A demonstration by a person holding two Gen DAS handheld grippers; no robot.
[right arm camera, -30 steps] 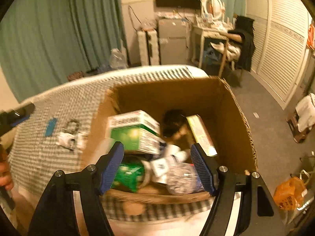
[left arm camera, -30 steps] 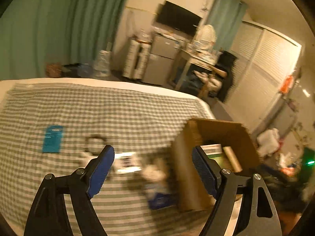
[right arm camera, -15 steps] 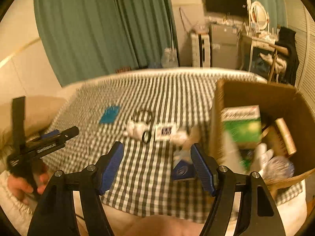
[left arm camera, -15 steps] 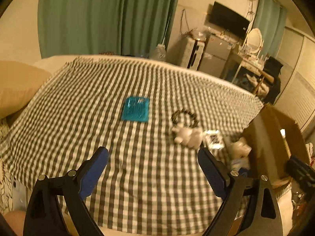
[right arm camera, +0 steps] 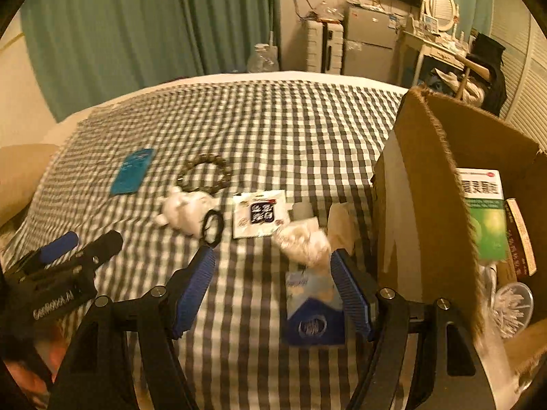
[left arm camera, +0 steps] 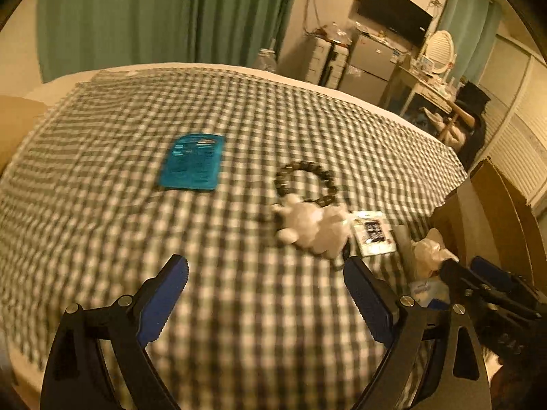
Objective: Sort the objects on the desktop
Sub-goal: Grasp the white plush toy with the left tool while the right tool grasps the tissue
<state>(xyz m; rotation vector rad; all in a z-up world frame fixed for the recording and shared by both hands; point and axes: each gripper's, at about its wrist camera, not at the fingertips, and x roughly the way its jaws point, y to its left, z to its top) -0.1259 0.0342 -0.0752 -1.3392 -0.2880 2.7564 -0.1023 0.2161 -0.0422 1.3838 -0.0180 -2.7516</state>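
Sorting at a partial stage. The cardboard box stands at 3 o'clock on the checked cloth and already holds a green-and-white carton, a slim brown packet and a clear round tub of swabs; other contents are hidden by its near wall.

Left outside, in a loose row across the middle of the cloth, from 9 o'clock toward the box:
- a teal card, well apart from the rest
- a dark bead bracelet, touching the small white plush toy below it
- a black hair tie, against the toy
- a white sachet with dark print
- a crumpled white wad and a blue-and-white tissue pack, just beside the box

The left tongs are spread wide with only cloth between them, low at 6 o'clock, short of the toy; their jaws have just been opening. The right tongs stand spread and hold nothing, the tissue pack lying beside the right-hand finger. Judged from this, roughly half the items remain, and the tissue pack looks the likely next pick.
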